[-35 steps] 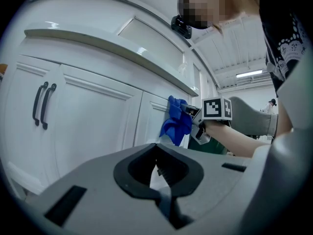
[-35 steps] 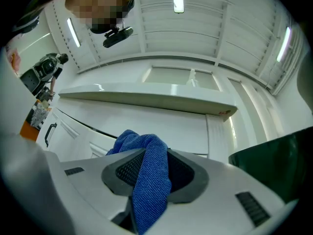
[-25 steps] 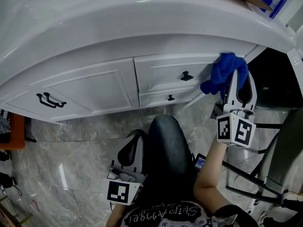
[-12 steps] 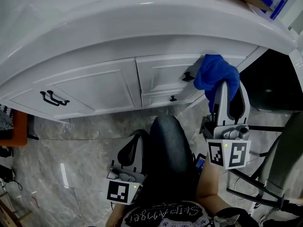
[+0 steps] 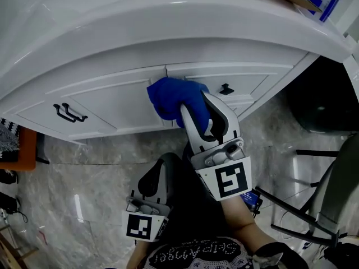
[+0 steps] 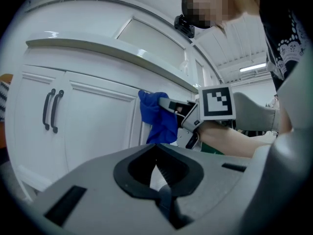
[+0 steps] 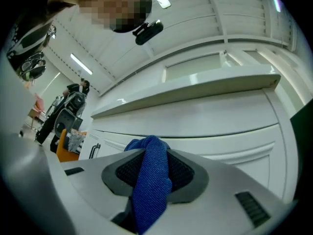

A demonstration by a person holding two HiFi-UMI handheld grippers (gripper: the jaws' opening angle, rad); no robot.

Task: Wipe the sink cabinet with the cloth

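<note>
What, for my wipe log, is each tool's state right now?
Left tool: closed, holding nothing.
Right tool: closed on the blue cloth, which is up at the cabinet front.

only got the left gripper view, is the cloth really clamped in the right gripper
observer: yes, the right gripper view shows the cloth pinched between the right gripper jaws
operator: where is it pressing
observer: head view puts it where the door meets the drawer, left of the knob
operator: and my left gripper
observer: left gripper is low beside the leg, away from the door
</note>
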